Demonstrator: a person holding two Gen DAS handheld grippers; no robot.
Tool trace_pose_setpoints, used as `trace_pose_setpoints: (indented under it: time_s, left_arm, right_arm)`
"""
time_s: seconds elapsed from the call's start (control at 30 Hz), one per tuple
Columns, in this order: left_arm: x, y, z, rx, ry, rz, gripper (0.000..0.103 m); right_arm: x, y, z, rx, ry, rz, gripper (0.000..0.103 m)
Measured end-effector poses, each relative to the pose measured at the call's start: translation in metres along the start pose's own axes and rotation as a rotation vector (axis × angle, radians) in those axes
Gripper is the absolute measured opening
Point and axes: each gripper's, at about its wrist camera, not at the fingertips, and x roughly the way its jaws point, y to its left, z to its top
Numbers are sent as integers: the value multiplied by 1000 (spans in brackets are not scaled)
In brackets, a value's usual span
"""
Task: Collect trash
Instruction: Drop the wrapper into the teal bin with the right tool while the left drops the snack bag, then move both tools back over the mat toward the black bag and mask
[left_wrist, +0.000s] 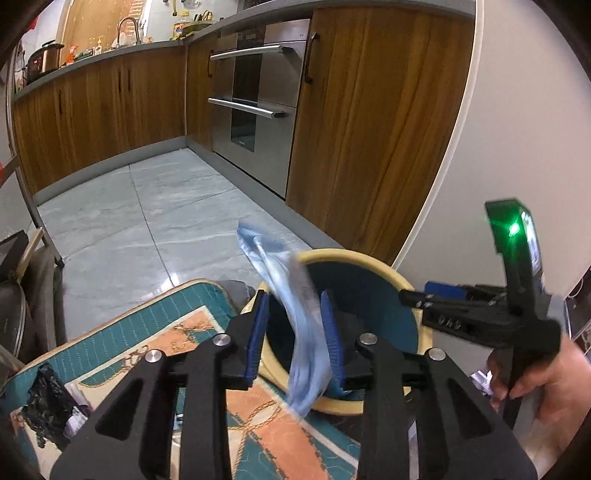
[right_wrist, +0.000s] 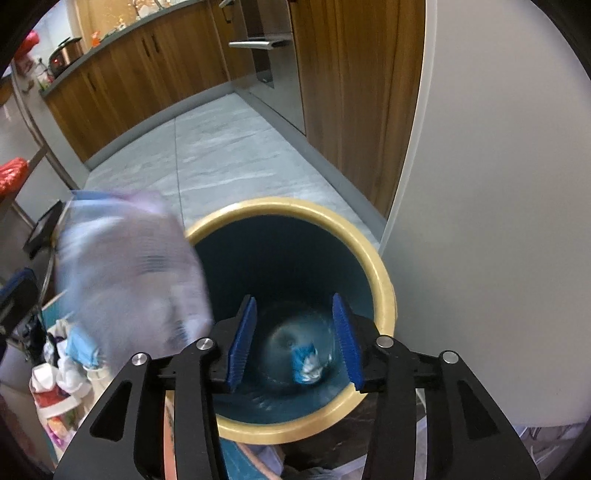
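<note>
A round bin with a yellow rim (left_wrist: 354, 254) (right_wrist: 288, 205) and a dark blue inside stands on the floor beside a white wall. My left gripper (left_wrist: 294, 295) is at the bin's near edge, jaws apart. A pale blue plastic wrapper (left_wrist: 295, 314), blurred, hangs loose between the pads, close against the right one. The same wrapper (right_wrist: 129, 277) shows as a blur left of the bin in the right wrist view. My right gripper (right_wrist: 294, 297) (left_wrist: 417, 306) is open over the bin's mouth, with nothing between its pads. A crumpled blue and white scrap (right_wrist: 304, 363) lies on the bin's bottom.
A teal and orange mat (left_wrist: 258, 406) lies left of the bin with a black crumpled bag (left_wrist: 48, 395) on it. More mixed litter (right_wrist: 62, 369) is piled at lower left. Wooden cabinets (left_wrist: 369, 129) and a steel oven (left_wrist: 258, 103) stand beyond the grey tiled floor (left_wrist: 147, 221).
</note>
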Motion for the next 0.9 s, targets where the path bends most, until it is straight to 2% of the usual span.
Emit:
trace_pose_setpoints:
  time_s: [0.07,0.13,0.27,0.33,0.4,0.43,0.57,0.7,0.9]
  left_arm:
    - [-6,3,-1,15,-6,16,33]
    - [-15,8,-3,11,-18,31,41]
    - [-38,21,-8,-7,-45,68,60]
    - [-54,26,-11,-4,-61,99,69]
    - [-71,30,-15,-3,-87,121,86]
    - [-78,31,-15,-4,-98,133,89]
    - [-116,40,-27,-2,-146,198,97]
    - [-146,53,-38,-15,-170,243,97]
    - [-177,75,-64,-18,-158,328,97]
  right_arm:
    - [-5,-5,0,16,-14,-6,56]
    - [-13,-7,1,41,-35,-5,67]
    - [-35,3,1,41,-95,3,82]
    - [-48,8,1,29,-135,-9,92]
    - [-60,11,-1,30,-171,-9,93]
    - [-64,12,0,33,-191,-5,94]
    - [-87,20,-3,58,-276,13,96]
    - [-109,23,-11,98,-359,45,98]
    - [-122,36,-21,133,-375,119,98]
